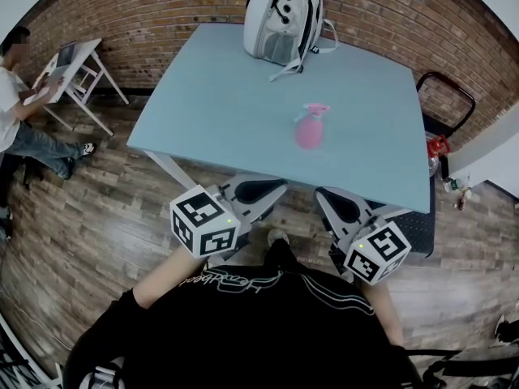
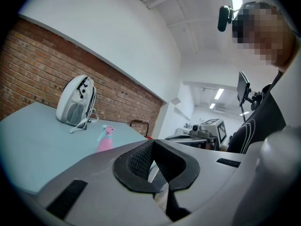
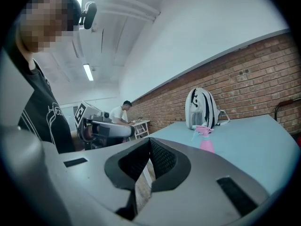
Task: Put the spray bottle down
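A pink spray bottle with a pale blue trigger head stands upright on the light blue table, right of its middle. It stands free, with nothing touching it. Both grippers hang below the table's near edge, well short of the bottle. My left gripper is shut and empty, and so is my right gripper. The left gripper view has the bottle beyond the shut left gripper. The right gripper view has the bottle past the shut right gripper.
A white and grey backpack stands at the table's far edge by the brick wall. A person sits at a small white desk at the left. A black chair stands at the right.
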`<control>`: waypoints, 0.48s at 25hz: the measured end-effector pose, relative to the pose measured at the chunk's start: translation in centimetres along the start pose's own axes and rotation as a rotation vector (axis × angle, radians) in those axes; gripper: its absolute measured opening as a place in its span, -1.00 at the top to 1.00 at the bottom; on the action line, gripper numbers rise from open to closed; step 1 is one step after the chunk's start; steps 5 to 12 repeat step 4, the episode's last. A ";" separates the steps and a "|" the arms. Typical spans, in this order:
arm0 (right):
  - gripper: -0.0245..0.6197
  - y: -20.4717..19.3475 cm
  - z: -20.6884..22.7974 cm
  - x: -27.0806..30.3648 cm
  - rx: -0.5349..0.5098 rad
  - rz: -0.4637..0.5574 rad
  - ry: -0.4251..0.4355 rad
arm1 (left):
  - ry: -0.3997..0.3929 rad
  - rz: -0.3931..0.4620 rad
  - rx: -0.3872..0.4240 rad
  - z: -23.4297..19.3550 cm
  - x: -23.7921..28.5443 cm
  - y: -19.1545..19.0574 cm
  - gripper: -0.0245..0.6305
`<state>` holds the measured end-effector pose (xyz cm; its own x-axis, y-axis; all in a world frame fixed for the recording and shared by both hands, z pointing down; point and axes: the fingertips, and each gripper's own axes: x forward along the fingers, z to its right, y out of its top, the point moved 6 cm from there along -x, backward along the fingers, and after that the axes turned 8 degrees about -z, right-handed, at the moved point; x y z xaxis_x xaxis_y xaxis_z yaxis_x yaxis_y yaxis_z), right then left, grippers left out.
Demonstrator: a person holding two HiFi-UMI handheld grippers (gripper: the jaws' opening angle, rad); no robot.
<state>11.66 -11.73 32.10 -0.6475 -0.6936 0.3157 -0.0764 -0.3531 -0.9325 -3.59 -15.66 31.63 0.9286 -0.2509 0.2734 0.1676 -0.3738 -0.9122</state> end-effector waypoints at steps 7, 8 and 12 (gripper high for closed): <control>0.88 -0.1 0.0 -0.2 0.002 -0.003 -0.005 | -0.004 -0.005 0.002 0.2 0.3 -0.1 0.90; 0.88 -0.1 0.0 -0.2 0.002 -0.003 -0.005 | -0.004 -0.005 0.002 0.2 0.3 -0.1 0.90; 0.88 -0.1 0.0 -0.2 0.002 -0.003 -0.005 | -0.004 -0.005 0.002 0.2 0.3 -0.1 0.90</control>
